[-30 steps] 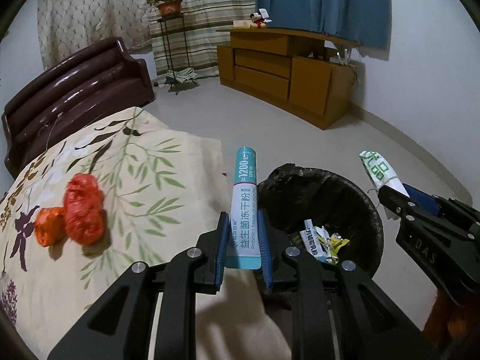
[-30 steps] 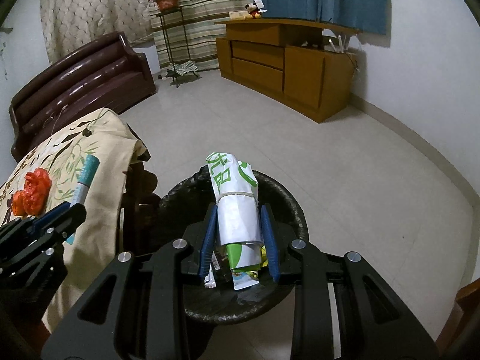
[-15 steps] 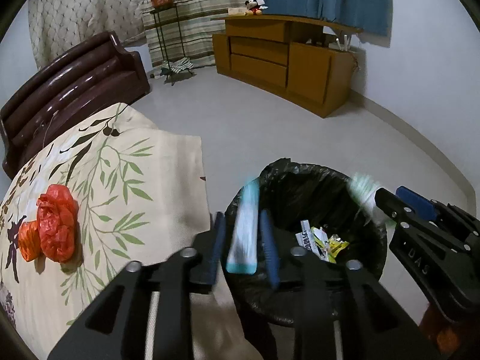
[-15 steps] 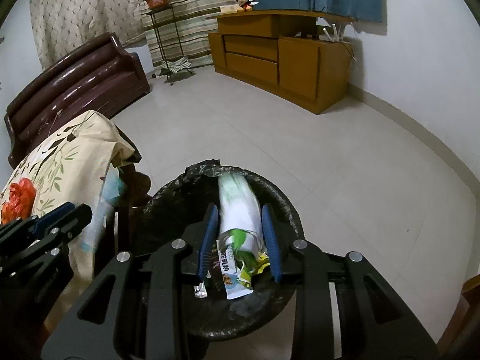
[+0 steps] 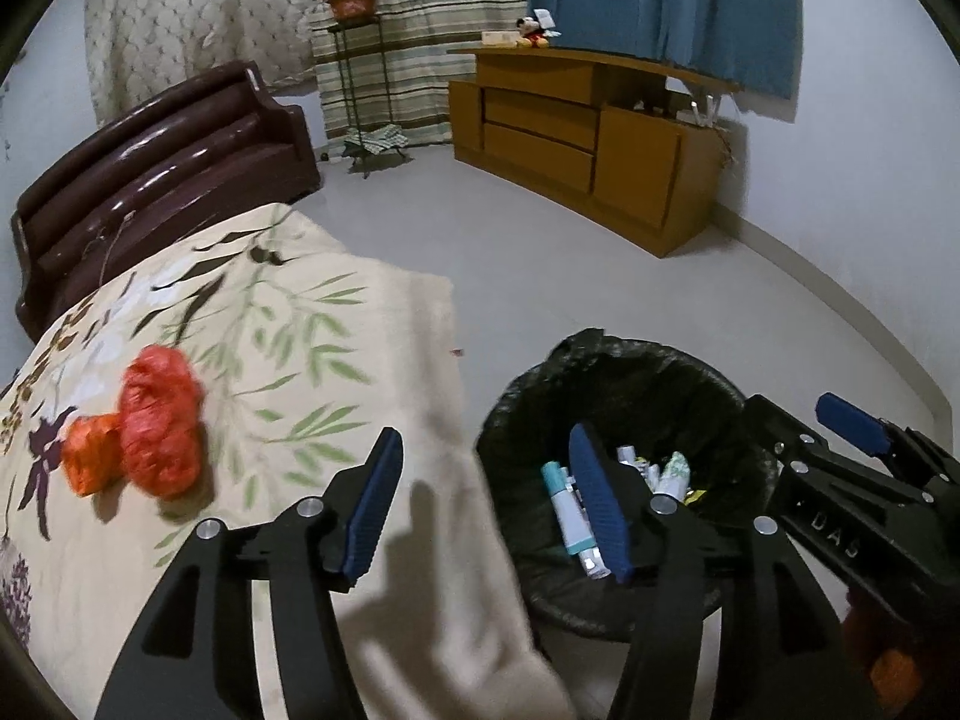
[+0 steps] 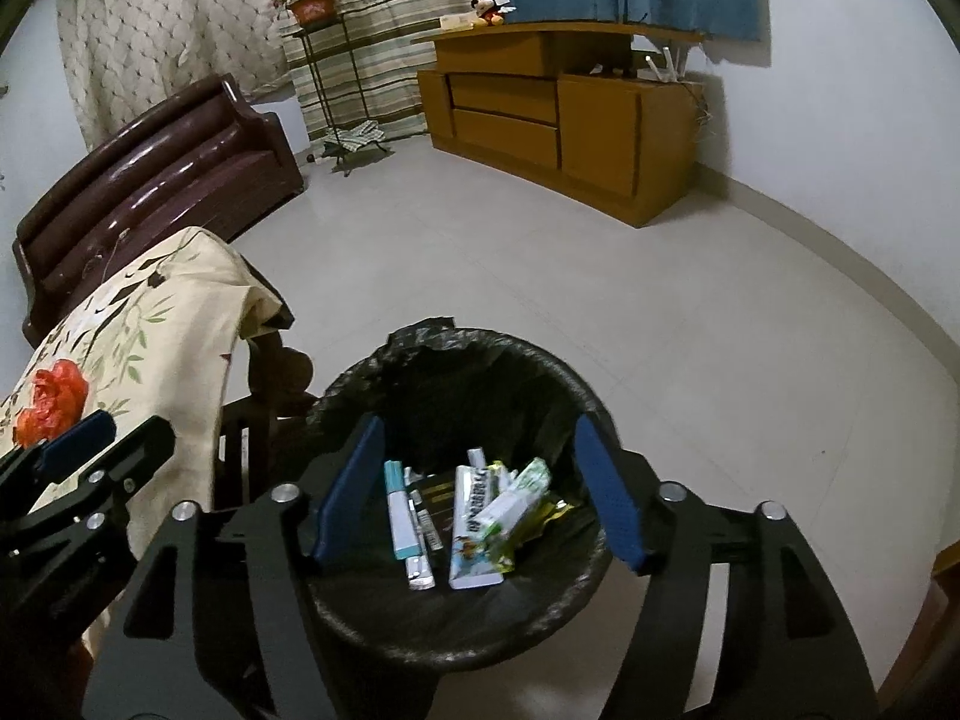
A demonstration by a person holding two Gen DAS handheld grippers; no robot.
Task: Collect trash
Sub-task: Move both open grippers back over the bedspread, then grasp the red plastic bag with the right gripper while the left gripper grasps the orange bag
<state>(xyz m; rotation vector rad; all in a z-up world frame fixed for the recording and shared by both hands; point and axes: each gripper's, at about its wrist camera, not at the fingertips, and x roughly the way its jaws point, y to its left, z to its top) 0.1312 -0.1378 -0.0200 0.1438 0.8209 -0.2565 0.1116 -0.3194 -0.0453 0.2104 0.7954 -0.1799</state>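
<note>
The black-lined bin [image 6: 456,612] sat at six o'clock holding the dropped wrappers [image 6: 480,516], both the left tongs [image 5: 486,504] and right tongs [image 6: 474,492] hung released and empty, so the red bags [image 5: 159,420] at nine o'clock called for a wide, centred, gentle pinch.

A home's living room: brown sofa [image 6: 162,180], wooden sideboard [image 6: 558,126] (curtains [image 6: 384,30] behind).
</note>
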